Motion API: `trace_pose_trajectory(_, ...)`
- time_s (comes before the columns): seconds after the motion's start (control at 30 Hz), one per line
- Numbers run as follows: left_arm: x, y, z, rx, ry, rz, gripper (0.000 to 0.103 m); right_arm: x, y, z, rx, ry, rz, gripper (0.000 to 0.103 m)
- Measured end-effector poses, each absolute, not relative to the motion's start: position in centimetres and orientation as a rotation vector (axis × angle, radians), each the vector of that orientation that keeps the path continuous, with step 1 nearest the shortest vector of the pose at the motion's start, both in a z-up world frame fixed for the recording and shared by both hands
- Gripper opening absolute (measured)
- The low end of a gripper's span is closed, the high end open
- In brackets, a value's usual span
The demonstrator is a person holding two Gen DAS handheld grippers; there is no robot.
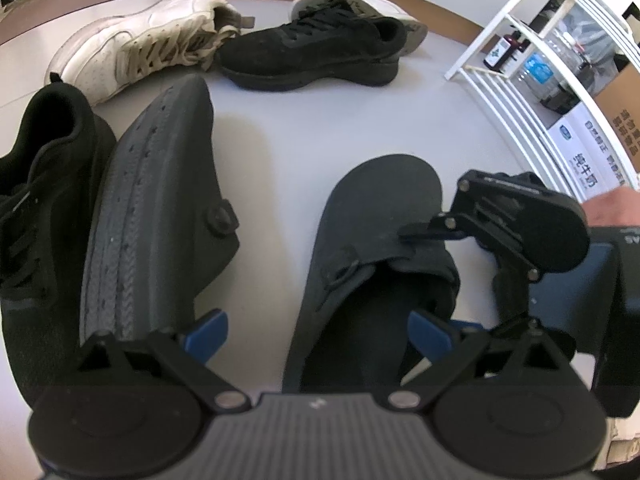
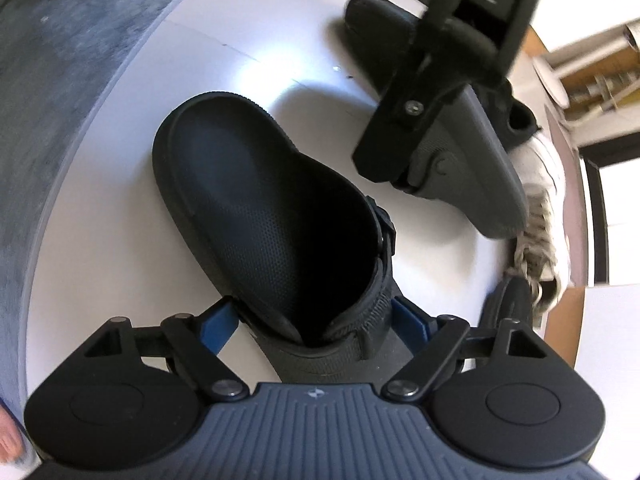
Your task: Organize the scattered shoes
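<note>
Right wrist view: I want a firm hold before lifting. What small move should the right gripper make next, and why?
Probably close the right gripper a little more on the clog. Its blue pads flank the clog on both sides, but I cannot tell whether they press on it yet. Squeezing first should keep it from slipping when lifted.

clog right of tipped clog, sneakers behind

Two dark clogs, black sneakers, white sneaker, scattered on floor
</note>
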State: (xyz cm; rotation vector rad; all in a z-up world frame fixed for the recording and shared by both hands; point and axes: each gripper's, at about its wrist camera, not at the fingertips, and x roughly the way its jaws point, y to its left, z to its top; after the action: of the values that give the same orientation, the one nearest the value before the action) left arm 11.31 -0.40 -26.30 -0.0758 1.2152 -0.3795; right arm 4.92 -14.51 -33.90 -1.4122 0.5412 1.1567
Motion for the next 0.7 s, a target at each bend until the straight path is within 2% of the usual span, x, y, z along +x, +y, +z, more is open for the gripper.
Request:
trace_pose_trajectory(0.37, 11.2, -0.2, -26.1, -0.080, 1.201, -0.361, 0.098, 6.5, -14.3, -33.5, -1.270, 0.667, 1.042, 0.085)
trace_pose_trajectory(0.7, 11.1, 0.1, -25.7, -0.089, 1.174, -0.339, 0.098, 9.1, -14.3, -32.2, -1.015, 0.798, 0.951, 0.084)
